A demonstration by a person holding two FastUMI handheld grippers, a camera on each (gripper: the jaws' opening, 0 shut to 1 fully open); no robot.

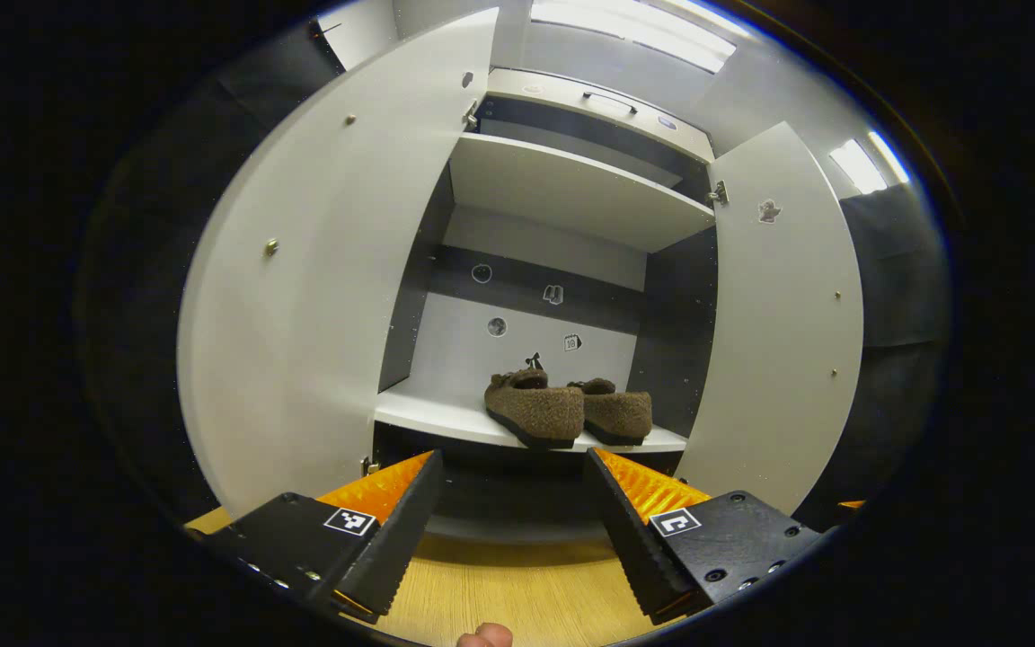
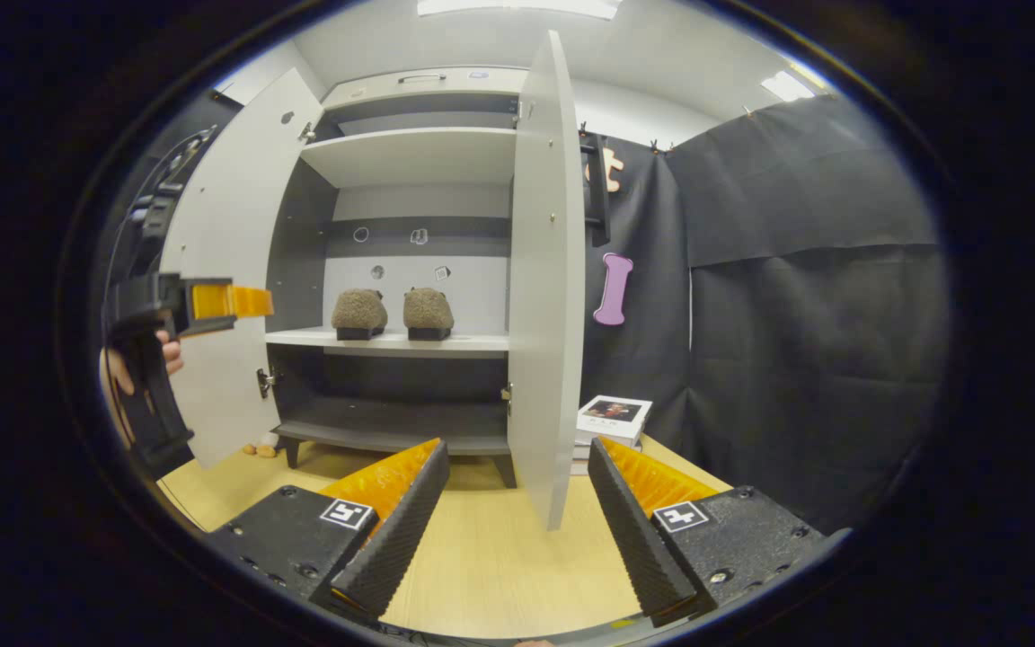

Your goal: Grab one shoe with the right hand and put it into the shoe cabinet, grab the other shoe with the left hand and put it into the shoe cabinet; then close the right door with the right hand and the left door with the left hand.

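Both shoes sit side by side on the cabinet's middle shelf. Both doors open. Left gripper and right gripper spread, holding nothing.

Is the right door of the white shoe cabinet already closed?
No, the right door of the white shoe cabinet stands wide open, and the two brown fuzzy shoes sit on the shelf inside.

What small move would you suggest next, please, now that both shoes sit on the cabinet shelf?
Probably bring the right gripper, open and empty, to the right door and push it shut: both shoes rest side by side on the shelf, and both doors stand open.
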